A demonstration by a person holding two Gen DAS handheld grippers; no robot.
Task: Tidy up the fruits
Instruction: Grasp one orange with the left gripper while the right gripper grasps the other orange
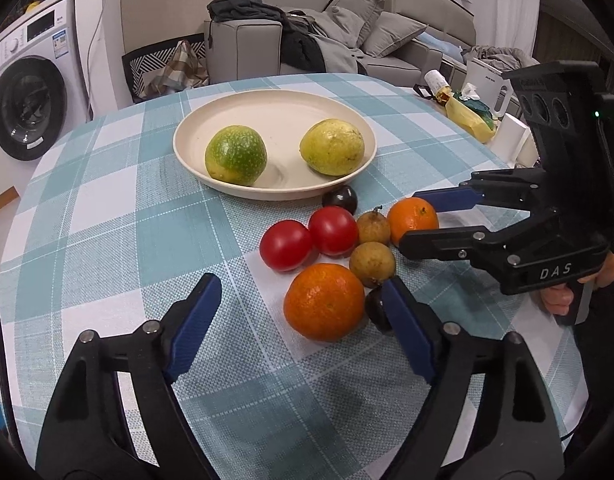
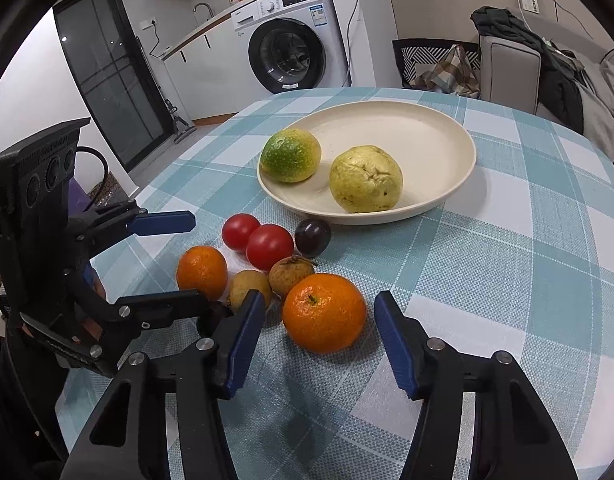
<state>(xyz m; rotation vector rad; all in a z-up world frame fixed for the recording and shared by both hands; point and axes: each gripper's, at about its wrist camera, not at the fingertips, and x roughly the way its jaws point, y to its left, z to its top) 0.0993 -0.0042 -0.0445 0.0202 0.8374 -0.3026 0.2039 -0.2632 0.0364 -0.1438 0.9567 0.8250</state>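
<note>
Both claws spread (nothing pinched): left claw (image 1: 303, 300) and right claw (image 2: 319, 316) each flank an orange.

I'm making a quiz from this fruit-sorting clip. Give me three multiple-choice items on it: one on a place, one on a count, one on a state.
1. Where is the green fruit?
A. On the plate
B. On the cloth beside the tomatoes
C. Between a gripper's fingers

2. How many oranges are on the table?
A. One
B. Two
C. Four

3. How is the right gripper?
A. Shut on a tomato
B. Open, jaws either side of an orange
C. Shut and empty

Answers:
1 A, it lies in the plate beside the yellow fruit.
2 B, one lies near each gripper.
3 B, gaps show between both pads and the orange.
</note>
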